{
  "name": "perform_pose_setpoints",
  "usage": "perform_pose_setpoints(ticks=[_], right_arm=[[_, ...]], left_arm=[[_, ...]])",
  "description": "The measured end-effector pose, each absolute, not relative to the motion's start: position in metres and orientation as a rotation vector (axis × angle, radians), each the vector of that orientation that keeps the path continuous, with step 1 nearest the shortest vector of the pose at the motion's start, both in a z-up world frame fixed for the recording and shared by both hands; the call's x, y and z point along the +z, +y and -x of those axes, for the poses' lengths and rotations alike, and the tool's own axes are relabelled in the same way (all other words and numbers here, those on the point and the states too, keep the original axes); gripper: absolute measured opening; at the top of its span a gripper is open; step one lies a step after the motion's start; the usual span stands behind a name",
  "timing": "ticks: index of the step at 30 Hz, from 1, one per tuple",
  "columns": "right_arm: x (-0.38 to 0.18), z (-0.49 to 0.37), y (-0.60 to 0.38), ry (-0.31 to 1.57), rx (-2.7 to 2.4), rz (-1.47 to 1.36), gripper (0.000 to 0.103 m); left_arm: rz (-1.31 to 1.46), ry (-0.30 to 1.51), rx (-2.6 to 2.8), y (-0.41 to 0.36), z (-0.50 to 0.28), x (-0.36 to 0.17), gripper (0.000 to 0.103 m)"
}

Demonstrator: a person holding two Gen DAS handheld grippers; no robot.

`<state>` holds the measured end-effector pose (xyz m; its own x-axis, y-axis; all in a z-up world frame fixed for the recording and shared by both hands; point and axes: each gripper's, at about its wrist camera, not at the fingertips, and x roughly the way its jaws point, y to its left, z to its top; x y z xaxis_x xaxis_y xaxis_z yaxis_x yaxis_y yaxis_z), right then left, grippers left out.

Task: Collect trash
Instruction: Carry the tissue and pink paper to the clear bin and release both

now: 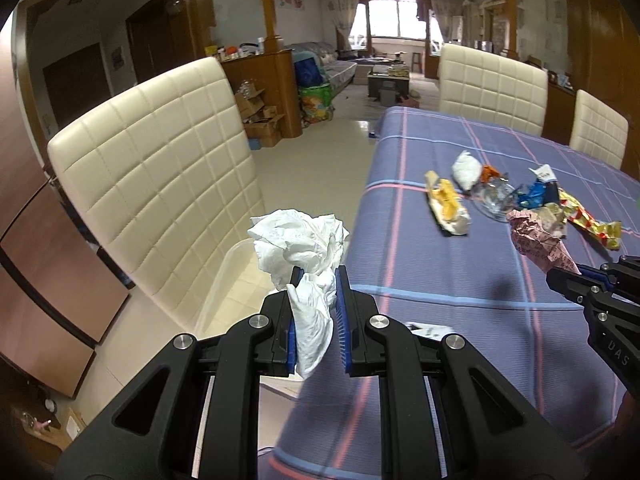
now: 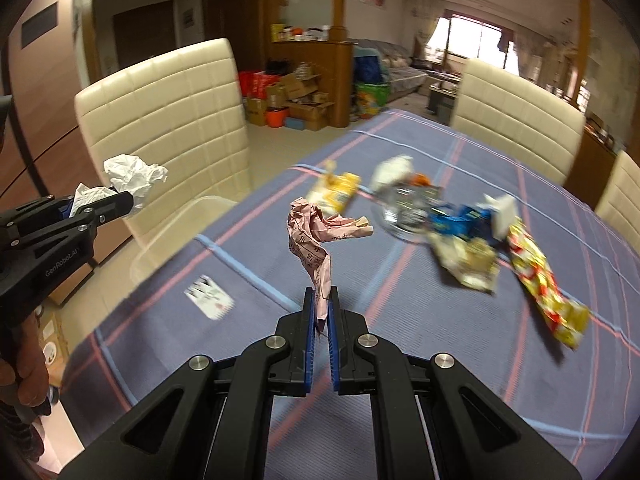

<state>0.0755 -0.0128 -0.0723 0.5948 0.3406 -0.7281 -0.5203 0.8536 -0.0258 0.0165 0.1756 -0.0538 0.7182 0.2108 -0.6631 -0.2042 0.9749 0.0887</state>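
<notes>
Left wrist view: left gripper (image 1: pixel 316 280) low centre of frame, jaws clamped on a crumpled white tissue (image 1: pixel 298 240) that bulges above the fingertips and trails down between the blue pads. Behind it, left half of frame, a cream quilted chair (image 1: pixel 160 184), with the rim of a clear plastic bin (image 1: pixel 236 264) showing just beside the tissue at the table's edge.

Right gripper (image 1: pixel 576 272) enters at the right edge of that view, jaws closed on a crumpled pink paper (image 1: pixel 536 236) with printed characters.

Right wrist view: same pink paper rises from the fingertips at centre frame, held clear above the table. Left gripper appears at the left edge with the tissue sticking out ahead of it.

Table with blue plaid cloth (image 1: pixel 460 280) fills the right side. Still lying on it, upper right of the left wrist view: a yellow wrapper (image 1: pixel 446 204), a white wad (image 1: pixel 466 170), a clear glass dish (image 1: pixel 494 200), a blue wrapper (image 1: pixel 534 194), a red-and-yellow snack bag (image 1: pixel 592 220). A small printed card (image 2: pixel 208 298) lies near the table's left edge in the right wrist view, blurred.
</notes>
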Motion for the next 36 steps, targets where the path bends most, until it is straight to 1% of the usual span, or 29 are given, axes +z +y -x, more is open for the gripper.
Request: perform_pose_setpoints(ticks=[11, 19, 20, 24, 26, 27, 28, 29, 32, 36], right_arm=[[-0.076, -0.091, 0.06, 0.792, 0.615, 0.307, 0.006], [-0.078, -0.109, 0.083, 0.789, 0.621, 0.322, 0.006], [-0.079, -0.111, 0.084, 0.789, 0.62, 0.325, 0.006], [-0.083, -0.123, 0.09, 0.8, 0.608, 0.323, 0.006], [-0.085, -0.129, 0.091, 0.809, 0.603, 0.318, 0.006], [-0.085, -0.131, 0.091, 0.811, 0.602, 0.317, 0.006], [-0.086, -0.133, 0.091, 0.813, 0.601, 0.317, 0.006], [-0.087, -0.134, 0.092, 0.814, 0.6, 0.318, 0.006], [-0.09, -0.139, 0.096, 0.823, 0.601, 0.324, 0.006], [-0.096, -0.143, 0.102, 0.84, 0.609, 0.335, 0.006]], left_arm=[[0.036, 0.762, 0.289, 0.228, -0.013, -0.067, 0.017], [0.057, 0.785, 0.276, 0.246, -0.031, -0.077, 0.017], [0.059, 0.79, 0.272, 0.248, -0.034, -0.079, 0.02], [0.073, 0.804, 0.253, 0.252, -0.048, -0.087, 0.02], [0.082, 0.816, 0.252, 0.256, -0.052, -0.092, 0.03], [0.092, 0.819, 0.252, 0.258, -0.054, -0.094, 0.059], [0.102, 0.817, 0.262, 0.26, -0.055, -0.095, 0.101], [0.113, 0.796, 0.273, 0.262, -0.054, -0.095, 0.097], [0.13, 0.759, 0.254, 0.268, -0.05, -0.093, 0.098], [0.113, 0.778, 0.287, 0.273, -0.049, -0.098, 0.098]])
